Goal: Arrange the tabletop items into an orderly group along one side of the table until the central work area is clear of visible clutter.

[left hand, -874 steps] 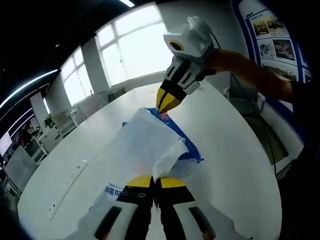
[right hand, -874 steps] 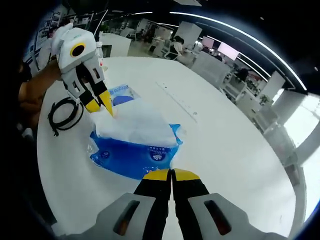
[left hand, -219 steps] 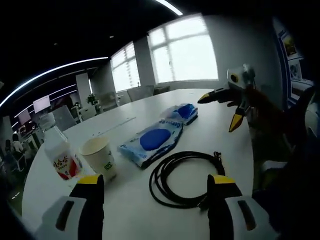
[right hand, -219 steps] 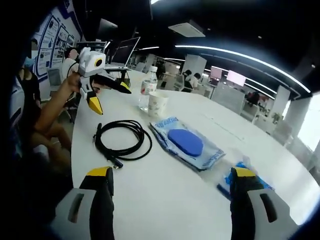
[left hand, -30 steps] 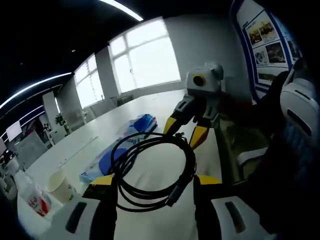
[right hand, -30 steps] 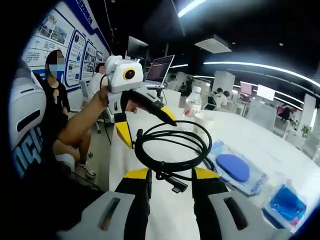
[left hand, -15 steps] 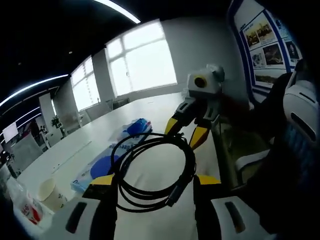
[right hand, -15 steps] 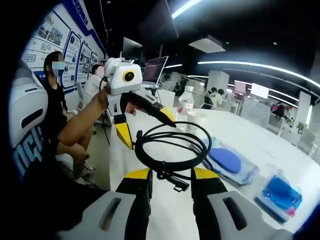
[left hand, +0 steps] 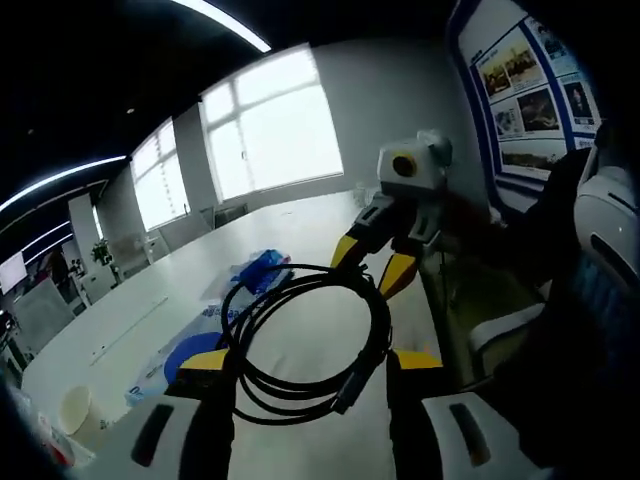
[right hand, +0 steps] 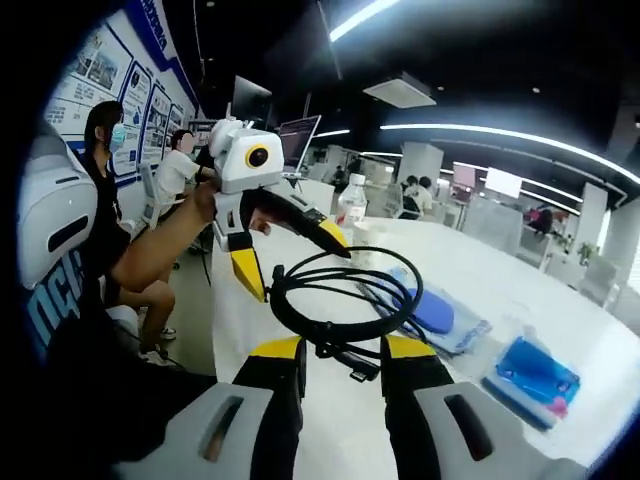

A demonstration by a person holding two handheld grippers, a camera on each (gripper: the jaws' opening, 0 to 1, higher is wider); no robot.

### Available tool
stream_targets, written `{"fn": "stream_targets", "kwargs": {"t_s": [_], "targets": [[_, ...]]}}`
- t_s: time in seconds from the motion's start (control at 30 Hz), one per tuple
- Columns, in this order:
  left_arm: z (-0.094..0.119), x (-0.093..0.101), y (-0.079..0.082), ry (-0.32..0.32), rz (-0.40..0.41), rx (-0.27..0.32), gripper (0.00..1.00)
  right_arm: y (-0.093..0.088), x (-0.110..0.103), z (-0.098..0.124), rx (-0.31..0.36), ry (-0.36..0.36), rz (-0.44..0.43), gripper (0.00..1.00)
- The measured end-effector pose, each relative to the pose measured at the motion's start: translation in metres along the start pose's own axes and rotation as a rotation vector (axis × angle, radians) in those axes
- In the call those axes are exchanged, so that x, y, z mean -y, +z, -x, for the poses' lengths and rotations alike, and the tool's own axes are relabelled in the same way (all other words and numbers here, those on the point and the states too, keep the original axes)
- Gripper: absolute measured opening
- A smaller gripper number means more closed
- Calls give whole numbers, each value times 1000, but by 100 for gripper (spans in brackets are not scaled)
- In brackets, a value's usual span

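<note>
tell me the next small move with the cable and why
Probably lower the coiled black cable toward the table edge beside the packets and release it. It hangs lifted between the jaws of both the left gripper and right gripper, while the blue wipes packet already lies on the table.

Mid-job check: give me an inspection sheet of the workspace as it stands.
Surface: white table, mostly bare.
Job's things: wipes pack, blue pouch, cup, bottle on the table.
Clutter: nothing seen beyond these.
Grippers: left claw and right claw each have coil strands between their jaws.
Cables: black coiled cable held up off the table.
Surroundings: windows, wall posters, seated people, a laptop.
</note>
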State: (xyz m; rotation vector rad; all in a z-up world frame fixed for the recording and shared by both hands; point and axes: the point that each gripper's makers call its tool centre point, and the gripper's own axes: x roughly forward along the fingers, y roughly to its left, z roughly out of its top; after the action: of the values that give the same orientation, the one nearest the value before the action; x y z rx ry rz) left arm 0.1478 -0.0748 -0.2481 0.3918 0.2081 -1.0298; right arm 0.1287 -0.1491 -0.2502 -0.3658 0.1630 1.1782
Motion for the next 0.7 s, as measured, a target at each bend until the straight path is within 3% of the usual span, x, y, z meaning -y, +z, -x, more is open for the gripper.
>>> {"fn": "stream_targets", "kwargs": {"t_s": [0.7], "targets": [[-24, 10, 18, -39, -32, 16, 60, -6, 14, 24, 10, -43, -3, 27]]}}
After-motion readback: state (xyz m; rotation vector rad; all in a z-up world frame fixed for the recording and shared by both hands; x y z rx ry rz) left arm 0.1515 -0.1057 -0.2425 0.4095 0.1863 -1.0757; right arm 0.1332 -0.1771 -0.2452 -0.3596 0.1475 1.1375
